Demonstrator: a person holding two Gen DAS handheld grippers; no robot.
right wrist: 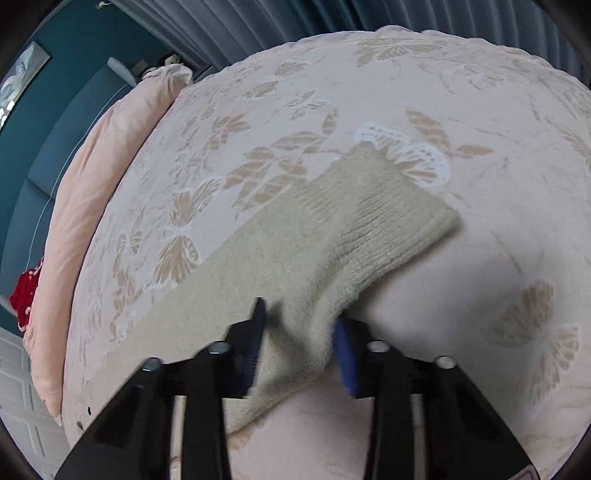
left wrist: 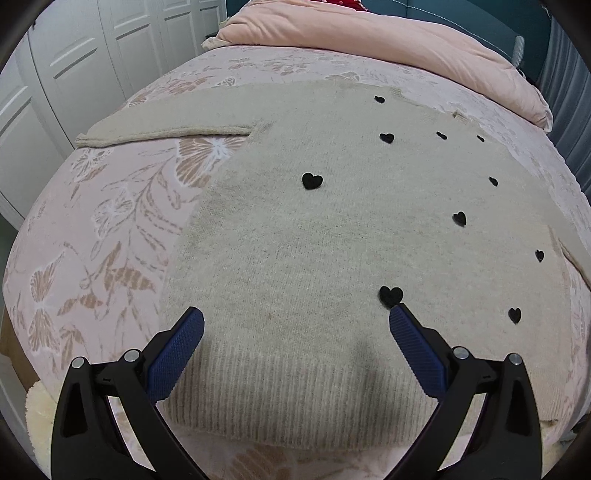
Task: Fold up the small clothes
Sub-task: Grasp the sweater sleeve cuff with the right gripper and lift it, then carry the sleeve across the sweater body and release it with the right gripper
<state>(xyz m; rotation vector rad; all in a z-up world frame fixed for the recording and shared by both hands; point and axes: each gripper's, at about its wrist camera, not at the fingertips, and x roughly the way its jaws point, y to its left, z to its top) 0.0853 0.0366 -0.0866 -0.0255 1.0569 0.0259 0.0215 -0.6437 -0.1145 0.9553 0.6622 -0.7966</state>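
A small beige knit sweater (left wrist: 314, 240) with black hearts lies flat on the bed, its ribbed hem nearest me and its left sleeve (left wrist: 166, 129) stretched out to the left. My left gripper (left wrist: 295, 314) is open and empty, hovering just above the hem. In the right wrist view, my right gripper (right wrist: 299, 325) is closed on the sweater's right sleeve (right wrist: 332, 236) partway along it; the ribbed cuff (right wrist: 399, 214) lies beyond the fingers on the bedspread.
The bed has a pink bedspread (left wrist: 103, 229) with butterfly and leaf patterns. A folded peach quilt (left wrist: 388, 40) lies along the far side. White wardrobe doors (left wrist: 55, 74) stand at the left. Blue curtains (right wrist: 332, 22) hang behind the bed.
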